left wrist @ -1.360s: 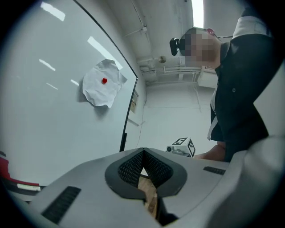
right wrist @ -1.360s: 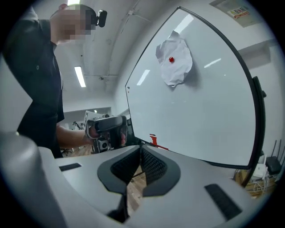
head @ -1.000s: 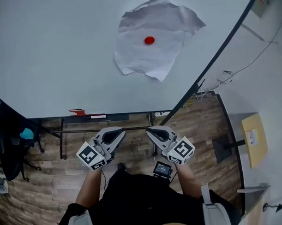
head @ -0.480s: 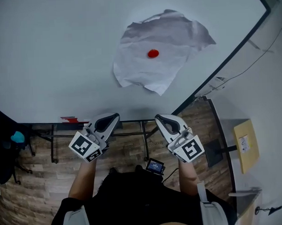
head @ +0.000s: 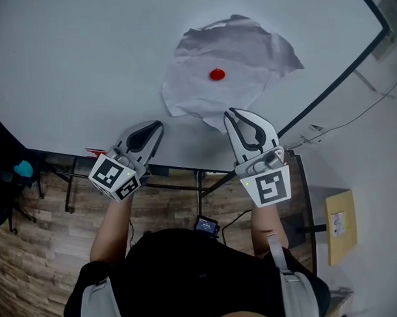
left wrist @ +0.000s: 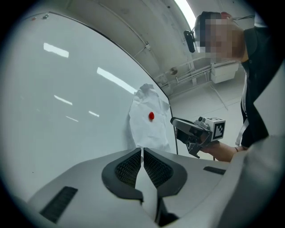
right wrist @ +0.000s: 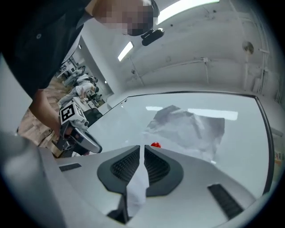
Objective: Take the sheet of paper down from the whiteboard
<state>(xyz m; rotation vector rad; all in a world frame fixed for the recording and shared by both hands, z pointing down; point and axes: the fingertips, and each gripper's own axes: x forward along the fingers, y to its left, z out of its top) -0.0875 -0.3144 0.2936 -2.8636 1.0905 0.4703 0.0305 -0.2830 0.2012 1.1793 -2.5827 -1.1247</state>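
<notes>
A crumpled white sheet of paper [head: 237, 52] hangs on the whiteboard [head: 71, 61], pinned by a round red magnet [head: 216, 74]. My right gripper [head: 232, 112] is shut and empty, with its tip just under the sheet's lower corner; I cannot tell whether it touches. My left gripper [head: 159, 124] is also shut and empty, lower left of the sheet. In the left gripper view the paper [left wrist: 149, 129] and magnet [left wrist: 151, 116] lie beyond the shut jaws, with the right gripper [left wrist: 174, 122] alongside. The right gripper view shows the paper [right wrist: 191, 127], magnet [right wrist: 155, 144] and left gripper [right wrist: 97, 148].
The board's black frame [head: 332, 85] runs diagonally at the right. A red item [head: 94, 152] lies on the board's tray. Below are a wooden floor [head: 33, 258], a yellow-topped stand [head: 337, 224] and a small device [head: 206, 224] at the person's waist.
Both grippers have risen from in front of the floor up to the board. The right one climbed further and rolled, and its tip now sits by the sheet's lower corner.
</notes>
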